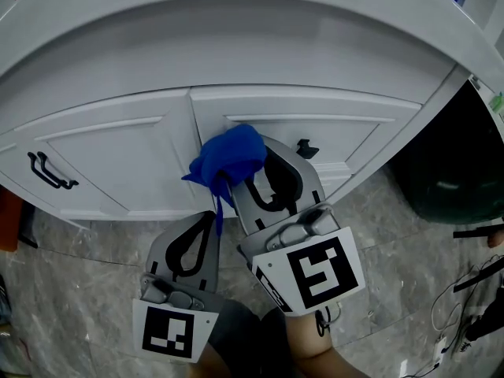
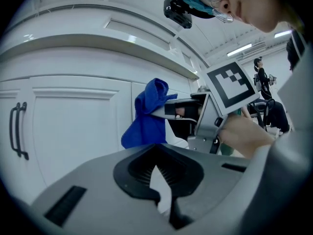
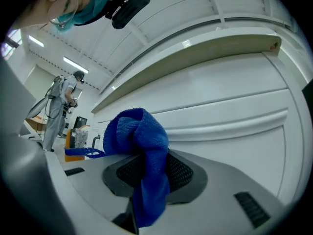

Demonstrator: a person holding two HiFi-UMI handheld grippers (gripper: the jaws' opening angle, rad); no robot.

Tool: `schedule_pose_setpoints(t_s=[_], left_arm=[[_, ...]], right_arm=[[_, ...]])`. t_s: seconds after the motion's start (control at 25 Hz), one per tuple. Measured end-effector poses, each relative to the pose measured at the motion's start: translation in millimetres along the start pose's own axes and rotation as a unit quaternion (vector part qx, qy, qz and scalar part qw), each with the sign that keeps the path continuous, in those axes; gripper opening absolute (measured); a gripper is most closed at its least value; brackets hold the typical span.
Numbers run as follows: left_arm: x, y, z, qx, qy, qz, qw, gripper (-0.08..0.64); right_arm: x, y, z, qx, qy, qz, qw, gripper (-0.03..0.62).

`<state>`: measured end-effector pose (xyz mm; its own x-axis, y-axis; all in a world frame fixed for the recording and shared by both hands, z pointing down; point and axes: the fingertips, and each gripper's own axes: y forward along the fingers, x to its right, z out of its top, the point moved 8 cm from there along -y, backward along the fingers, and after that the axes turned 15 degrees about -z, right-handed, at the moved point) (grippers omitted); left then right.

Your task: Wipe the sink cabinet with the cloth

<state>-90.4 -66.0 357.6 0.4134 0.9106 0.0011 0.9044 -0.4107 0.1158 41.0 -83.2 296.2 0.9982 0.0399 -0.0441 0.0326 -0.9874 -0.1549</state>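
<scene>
The white sink cabinet [image 1: 118, 144] has two doors under a curved countertop. A crumpled blue cloth [image 1: 228, 157] sits against the upper left corner of the right-hand door, beside the seam between the doors. My right gripper [image 1: 230, 183] is shut on the cloth, which bunches over its tips [image 3: 142, 146] and hangs down between the jaws. My left gripper [image 1: 212, 214] is lower and nearer to me, a little below the cloth, with its jaws together on nothing. From the left gripper view, the cloth [image 2: 146, 121] and the right gripper [image 2: 172, 109] show ahead, close to the door.
A black handle [image 1: 51, 172] is on the left door and a black knob [image 1: 305, 148] on the right door. A dark bin [image 1: 449, 172] stands at the cabinet's right. Cables [image 1: 472, 305] lie on the grey tiled floor [image 1: 94, 266]. A red object [image 1: 6, 219] is at the left edge.
</scene>
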Motion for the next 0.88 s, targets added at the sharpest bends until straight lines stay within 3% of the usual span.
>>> schedule_pose_setpoints(t_s=[0.36, 0.88], left_arm=[[12, 18, 2, -0.026, 0.057, -0.036, 0.9974, 0.002], [22, 32, -2, -0.037, 0.059, -0.056, 0.996, 0.002]], right_arm=[[24, -5, -1, 0.02, 0.046, -0.023, 0.998, 0.115], [66, -21, 1, 0.042, 0.07, -0.088, 0.993, 0.115]])
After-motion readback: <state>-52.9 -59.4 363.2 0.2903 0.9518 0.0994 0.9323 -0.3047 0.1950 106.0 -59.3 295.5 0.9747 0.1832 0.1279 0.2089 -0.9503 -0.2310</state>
